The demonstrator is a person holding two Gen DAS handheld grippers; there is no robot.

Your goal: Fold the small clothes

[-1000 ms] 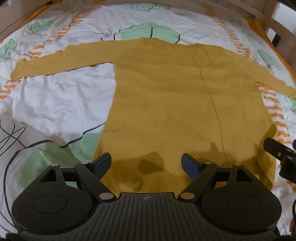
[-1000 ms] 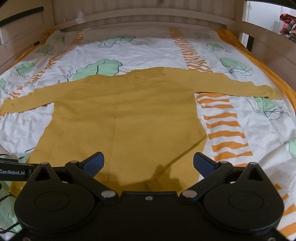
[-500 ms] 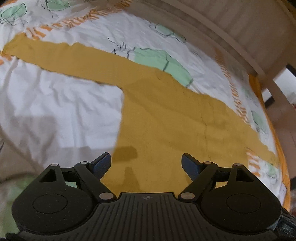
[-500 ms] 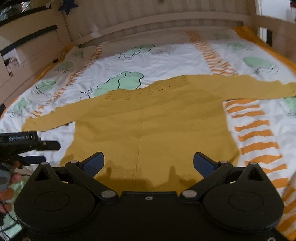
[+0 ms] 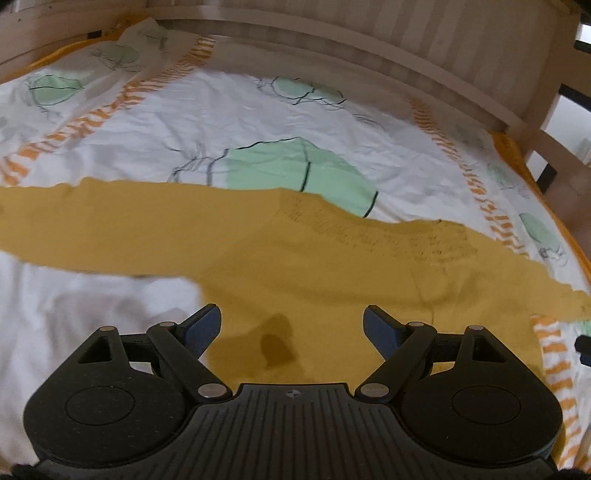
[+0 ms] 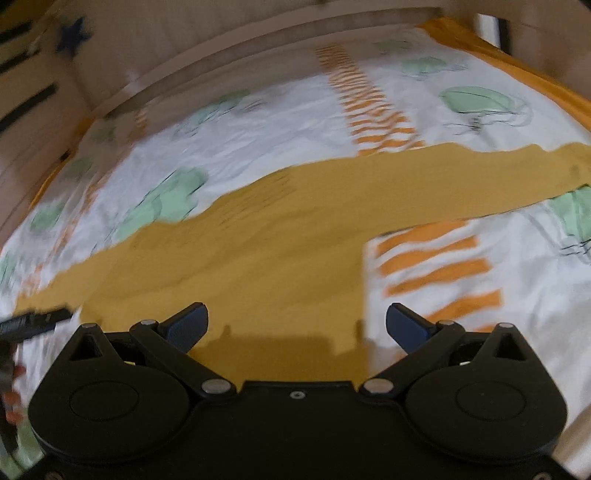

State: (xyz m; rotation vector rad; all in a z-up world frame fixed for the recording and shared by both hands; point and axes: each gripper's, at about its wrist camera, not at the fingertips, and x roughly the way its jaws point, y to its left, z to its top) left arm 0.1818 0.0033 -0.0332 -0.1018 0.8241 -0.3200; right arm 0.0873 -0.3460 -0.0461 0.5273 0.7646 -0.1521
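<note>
Mustard sweater [image 5: 332, 258] flat on bed [image 5: 184, 110]; both grippers [image 5: 291, 325] [image 6: 295, 325] hover, jaws spread. Pinch each sleeve end, fold inward squarely.

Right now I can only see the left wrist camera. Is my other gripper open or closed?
Observer: Open. The right gripper has its jaws wide apart, with nothing between them.
Operator: What's in front of it?
Observer: The side edge of the yellow sweater. One fingertip shows against the knit, the other against the orange-striped sheet.
Operator: Anything fun I can't see?
Observer: A dark blue star on the wooden wall, far left.
</note>
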